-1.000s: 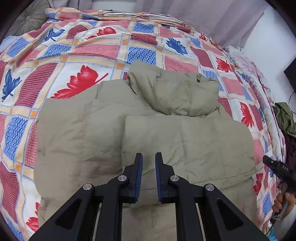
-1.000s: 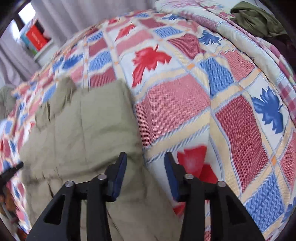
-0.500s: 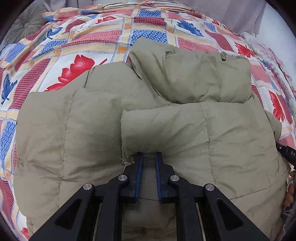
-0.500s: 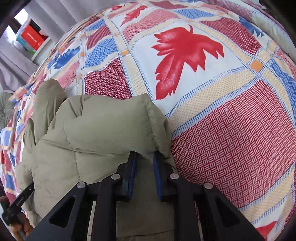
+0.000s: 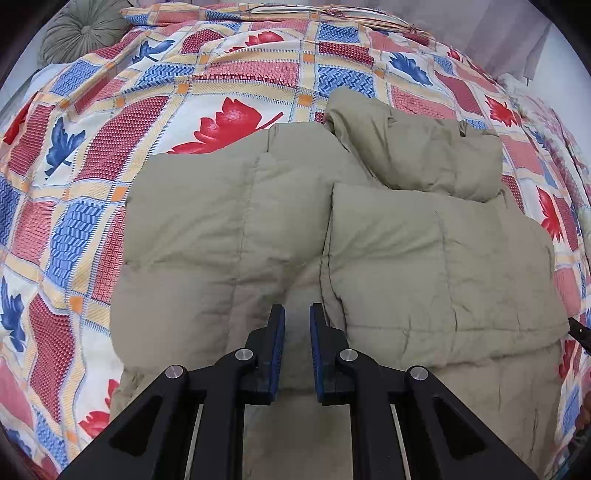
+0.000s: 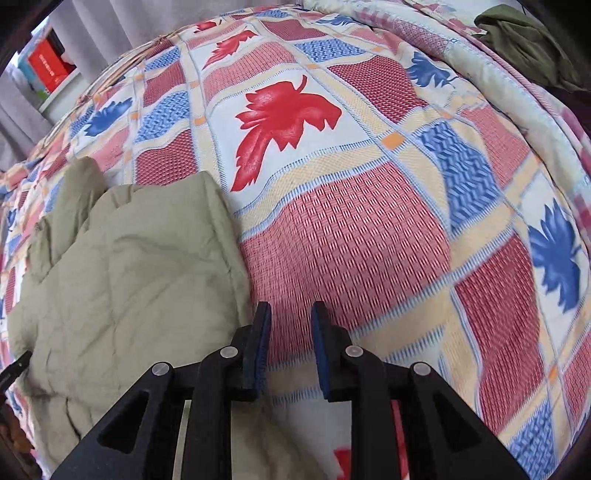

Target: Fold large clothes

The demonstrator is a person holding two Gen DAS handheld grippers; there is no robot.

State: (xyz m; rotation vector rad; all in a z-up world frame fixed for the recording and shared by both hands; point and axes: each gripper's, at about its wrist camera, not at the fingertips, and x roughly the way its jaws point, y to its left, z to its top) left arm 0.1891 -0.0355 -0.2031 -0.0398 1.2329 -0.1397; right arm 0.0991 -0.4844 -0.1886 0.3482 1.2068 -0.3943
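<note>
A khaki padded jacket (image 5: pixel 229 236) lies on the patterned bedspread (image 5: pixel 110 110), with both side panels folded inward and its hood (image 5: pixel 417 147) bunched at the far end. My left gripper (image 5: pixel 297 321) hovers above the seam between the two folded panels, jaws slightly apart and empty. In the right wrist view the jacket (image 6: pixel 122 266) lies to the left. My right gripper (image 6: pixel 290 317) is open and empty over the bedspread (image 6: pixel 351 240), just right of the jacket's edge.
A round green cushion (image 5: pixel 81 31) sits at the bed's far left corner. A dark green garment (image 6: pixel 532 48) lies at the bed's far right. Grey curtains (image 6: pixel 110 22) and a shelf with a red box (image 6: pixel 48 68) stand behind.
Both grippers had closed on the jacket's folded panels half a second ago. Now both have let go and pulled back, the right one sliding off to the right over the bedspread.
</note>
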